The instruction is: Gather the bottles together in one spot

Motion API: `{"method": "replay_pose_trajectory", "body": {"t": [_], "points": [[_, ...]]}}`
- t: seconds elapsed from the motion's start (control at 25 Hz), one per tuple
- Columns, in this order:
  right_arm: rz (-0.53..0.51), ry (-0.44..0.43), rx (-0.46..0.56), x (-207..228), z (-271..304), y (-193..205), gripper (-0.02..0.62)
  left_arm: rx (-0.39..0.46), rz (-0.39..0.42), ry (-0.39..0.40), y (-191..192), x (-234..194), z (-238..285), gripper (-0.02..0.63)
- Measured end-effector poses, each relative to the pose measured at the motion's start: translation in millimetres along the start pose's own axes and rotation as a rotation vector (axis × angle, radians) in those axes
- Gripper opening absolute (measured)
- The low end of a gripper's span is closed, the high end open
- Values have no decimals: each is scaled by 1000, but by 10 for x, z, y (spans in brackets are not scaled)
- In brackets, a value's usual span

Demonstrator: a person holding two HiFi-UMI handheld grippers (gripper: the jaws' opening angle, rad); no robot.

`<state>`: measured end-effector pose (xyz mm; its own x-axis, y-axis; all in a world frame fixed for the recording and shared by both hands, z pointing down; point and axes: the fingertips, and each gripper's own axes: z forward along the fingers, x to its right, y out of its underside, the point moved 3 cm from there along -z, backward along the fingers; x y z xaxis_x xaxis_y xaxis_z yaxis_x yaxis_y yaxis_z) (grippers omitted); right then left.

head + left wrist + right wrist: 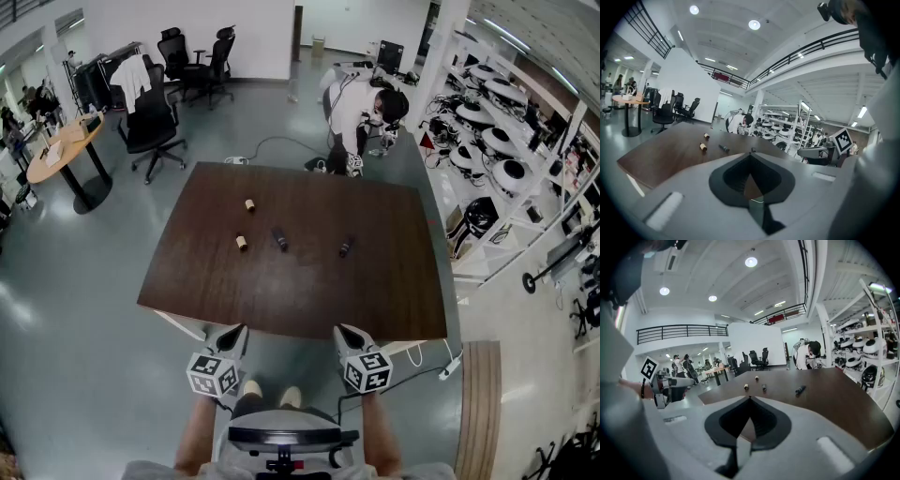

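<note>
At the near edge of the table, the left gripper and right gripper were closed and empty, so each probably needed opening before reaching the bottles, which lay scattered mid-table.

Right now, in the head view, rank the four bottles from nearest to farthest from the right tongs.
1. Right dark bottle, straight ahead of the right tongs.
2. Middle dark bottle, to its left.
3. Near tan bottle, farther left.
4. Far tan bottle, deepest on the table.
</note>
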<state>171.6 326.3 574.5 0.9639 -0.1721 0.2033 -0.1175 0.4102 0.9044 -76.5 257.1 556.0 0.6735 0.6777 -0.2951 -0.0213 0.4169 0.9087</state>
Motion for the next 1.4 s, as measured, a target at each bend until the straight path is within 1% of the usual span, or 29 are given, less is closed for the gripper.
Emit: {"method": "replay_pose_trajectory", "body": {"t": [0.12,0.32,0.48,0.64,0.88,1.0,1.12,1.4], "points": [[-5,-3,8,4,37,-36,0,3,6,-1,-39,-11,30,3],[-1,-39,1,-54,110,-35,2,6,10,-13,-50,-47,17,3],[14,-66,-31,-72,163,-21,2,7,13,-25,-77,-58,18,3],[-15,-50,-71,-46,192,24,2,0,5,-45,-63,-63,16,3],[-37,-78,-122,-71,456,51,2,-34,-22,-72,47,-208,100,3],[-52,-96,-147,-78,668,34,2,-48,-37,-75,61,-335,215,3],[-49,-124,-161,-99,915,-39,2,-51,-47,-72,-10,-525,355,3],[-54,-157,-176,-227,1577,-303,2,-70,-66,-83,-233,-1127,665,3]]}}
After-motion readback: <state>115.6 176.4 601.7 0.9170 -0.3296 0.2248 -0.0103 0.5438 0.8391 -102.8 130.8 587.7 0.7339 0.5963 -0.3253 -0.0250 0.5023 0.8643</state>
